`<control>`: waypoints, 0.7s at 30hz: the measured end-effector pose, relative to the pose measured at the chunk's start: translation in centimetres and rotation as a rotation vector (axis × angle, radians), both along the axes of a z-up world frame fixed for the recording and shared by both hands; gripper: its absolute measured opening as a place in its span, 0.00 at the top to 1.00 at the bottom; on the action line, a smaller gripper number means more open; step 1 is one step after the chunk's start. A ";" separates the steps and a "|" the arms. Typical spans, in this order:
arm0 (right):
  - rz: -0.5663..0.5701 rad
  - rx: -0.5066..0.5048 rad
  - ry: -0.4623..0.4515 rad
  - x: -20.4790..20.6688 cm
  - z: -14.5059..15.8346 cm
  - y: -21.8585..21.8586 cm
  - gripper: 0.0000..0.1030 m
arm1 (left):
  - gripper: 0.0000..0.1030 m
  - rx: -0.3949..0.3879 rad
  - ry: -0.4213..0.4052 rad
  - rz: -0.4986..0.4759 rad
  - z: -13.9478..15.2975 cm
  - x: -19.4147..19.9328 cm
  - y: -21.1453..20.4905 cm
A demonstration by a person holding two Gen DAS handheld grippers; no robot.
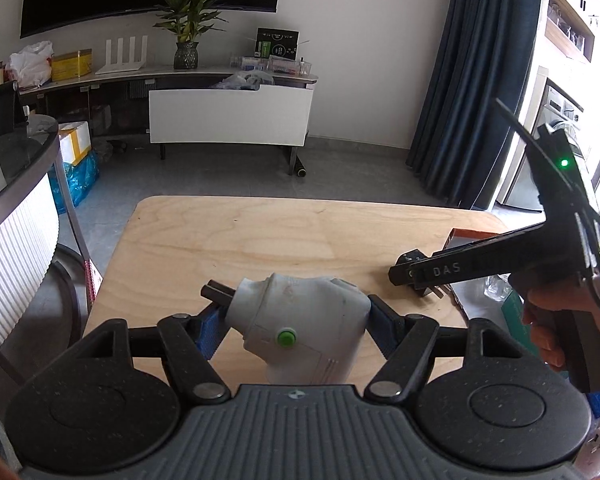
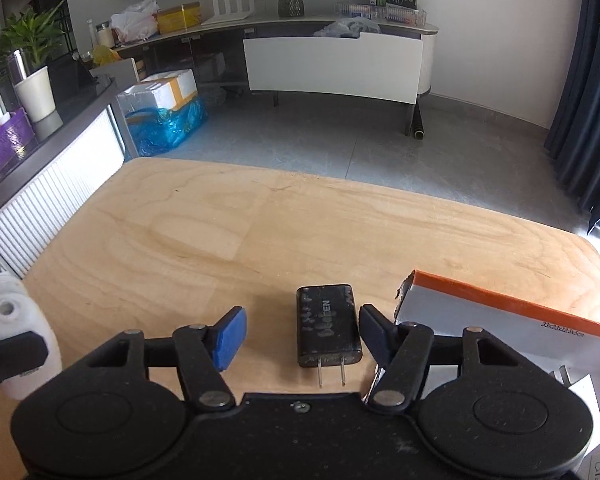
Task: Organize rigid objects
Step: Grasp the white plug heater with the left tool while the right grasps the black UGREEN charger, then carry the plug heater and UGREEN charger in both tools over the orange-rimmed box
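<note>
My left gripper (image 1: 296,312) is shut on a white plastic device with a green button (image 1: 300,320), held a little above the wooden table (image 1: 260,232). The same device (image 2: 8,320) shows at the left edge of the right wrist view. A black plug-in charger (image 2: 328,326) lies flat on the table (image 2: 260,232) with its two prongs toward the camera. My right gripper (image 2: 302,332) straddles it. The right finger is close against its side, while the blue left pad (image 2: 230,338) stands well clear. In the left wrist view the right gripper (image 1: 412,276) hangs over the charger (image 1: 413,258).
An open cardboard box with an orange rim (image 2: 500,312) sits just right of the charger, holding white items. A person's hand (image 1: 548,332) grips the right tool. A ribbed white counter (image 2: 60,184) runs along the table's left side, and grey floor lies beyond the far edge.
</note>
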State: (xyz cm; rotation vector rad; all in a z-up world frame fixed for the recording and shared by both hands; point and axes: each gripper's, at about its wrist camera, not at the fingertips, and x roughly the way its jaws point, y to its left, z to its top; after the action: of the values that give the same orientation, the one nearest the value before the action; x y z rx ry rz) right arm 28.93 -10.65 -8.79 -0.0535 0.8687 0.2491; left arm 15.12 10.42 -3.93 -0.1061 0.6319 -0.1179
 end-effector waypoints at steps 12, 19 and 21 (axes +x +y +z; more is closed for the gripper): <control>-0.016 -0.027 -0.044 -2.2 0.1 0.1 0.58 | 0.29 -0.001 -0.001 -0.002 -0.3 -0.6 -0.1; -0.002 0.033 -0.117 -7.9 3.5 0.7 0.58 | 0.29 0.017 -0.019 -0.007 0.6 -1.8 -0.8; 0.000 0.037 -0.144 -9.7 4.5 0.9 0.58 | 0.29 0.038 -0.029 -0.010 1.2 -2.3 -1.1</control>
State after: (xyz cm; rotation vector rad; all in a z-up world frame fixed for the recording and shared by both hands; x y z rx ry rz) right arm 19.26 -9.79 -4.30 -0.0361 0.7202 0.2583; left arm 12.81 9.28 -2.76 -0.0644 0.6052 -0.1167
